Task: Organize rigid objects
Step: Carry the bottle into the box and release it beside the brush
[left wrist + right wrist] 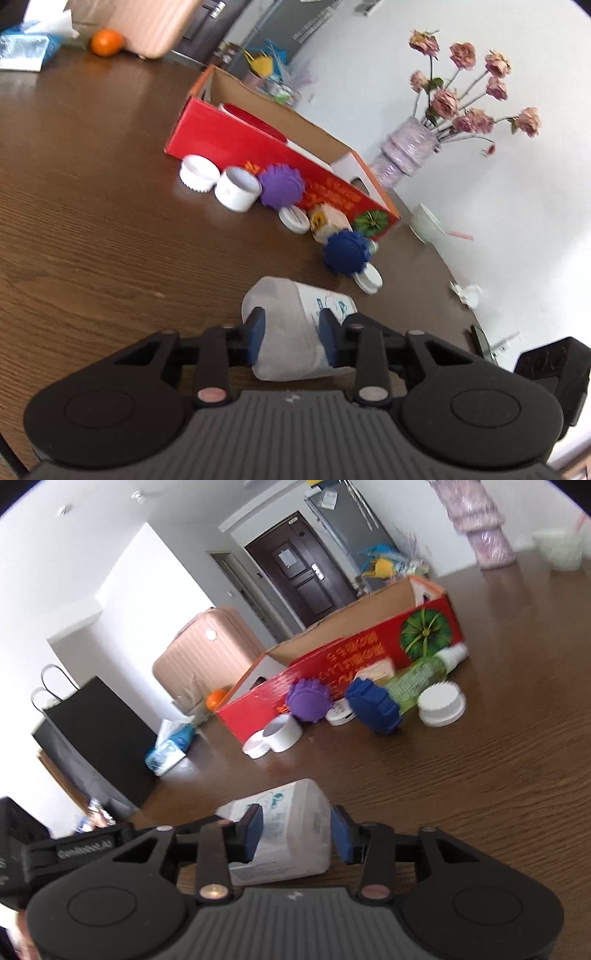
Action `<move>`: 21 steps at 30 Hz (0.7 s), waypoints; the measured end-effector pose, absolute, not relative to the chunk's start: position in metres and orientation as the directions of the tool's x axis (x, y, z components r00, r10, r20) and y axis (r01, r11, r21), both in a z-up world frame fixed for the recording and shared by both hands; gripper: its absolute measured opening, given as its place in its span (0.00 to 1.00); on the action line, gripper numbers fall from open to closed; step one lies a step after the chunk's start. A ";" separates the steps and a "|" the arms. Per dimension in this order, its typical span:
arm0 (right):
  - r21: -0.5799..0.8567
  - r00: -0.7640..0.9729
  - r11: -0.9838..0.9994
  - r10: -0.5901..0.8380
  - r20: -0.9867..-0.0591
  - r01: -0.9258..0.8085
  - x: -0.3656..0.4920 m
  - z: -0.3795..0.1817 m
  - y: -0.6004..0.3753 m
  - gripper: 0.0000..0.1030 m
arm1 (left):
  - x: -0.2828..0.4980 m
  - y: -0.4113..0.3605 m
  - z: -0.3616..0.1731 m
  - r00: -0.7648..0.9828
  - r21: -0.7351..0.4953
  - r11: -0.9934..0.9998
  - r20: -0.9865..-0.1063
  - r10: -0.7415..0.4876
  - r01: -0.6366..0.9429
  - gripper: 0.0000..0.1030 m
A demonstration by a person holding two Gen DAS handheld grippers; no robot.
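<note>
A translucent white plastic bottle [291,325] with a printed label lies sideways between the pads of both grippers. My left gripper [293,334] is shut on one end of it. My right gripper [295,829] straddles the same bottle [284,834], its left pad touching and its right pad with a small gap. A red cardboard box [258,151] stands open on the brown table; it also shows in the right wrist view [332,668]. Along its front lie a purple ridged cap [280,185], a blue ridged cap [345,253], white lids [199,173] and a white tape roll [238,188].
A vase of dried pink flowers [410,147] and a white bowl [424,223] stand behind the box. An orange [107,42] and a tissue pack [26,50] lie at the far end. A green spray bottle [424,672], pink suitcase [207,653] and black paper bag [96,731] show in the right view.
</note>
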State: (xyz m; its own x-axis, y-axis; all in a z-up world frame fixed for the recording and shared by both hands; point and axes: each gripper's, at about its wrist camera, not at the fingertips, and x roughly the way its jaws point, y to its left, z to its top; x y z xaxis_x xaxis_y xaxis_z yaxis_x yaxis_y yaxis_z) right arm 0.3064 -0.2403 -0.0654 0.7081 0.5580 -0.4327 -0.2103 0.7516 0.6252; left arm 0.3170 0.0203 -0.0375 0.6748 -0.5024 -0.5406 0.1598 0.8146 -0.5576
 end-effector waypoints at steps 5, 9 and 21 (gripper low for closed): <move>0.600 0.738 0.772 0.529 -0.420 -0.211 0.316 -0.047 -0.244 0.26 | 0.333 0.015 -0.011 0.687 -0.557 0.796 -0.483 -0.543 0.237 0.29; 0.582 0.775 0.772 0.523 -0.355 -0.254 0.344 -0.011 -0.252 0.22 | 0.368 0.005 0.023 0.741 -0.480 0.819 -0.415 -0.528 0.315 0.29; 0.529 0.822 0.826 0.432 -0.372 -0.194 0.493 0.021 -0.252 0.20 | 0.522 -0.010 0.032 0.757 -0.552 0.798 -0.407 -0.511 0.241 0.29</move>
State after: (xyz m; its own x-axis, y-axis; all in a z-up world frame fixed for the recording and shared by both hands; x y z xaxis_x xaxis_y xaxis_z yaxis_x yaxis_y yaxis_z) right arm 0.4928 -0.2521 0.0208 0.8219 0.4316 -0.3719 -0.1942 0.8258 0.5294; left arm 0.5224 -0.0101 0.0319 0.7571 -0.5108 -0.4072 0.2413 0.7980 -0.5522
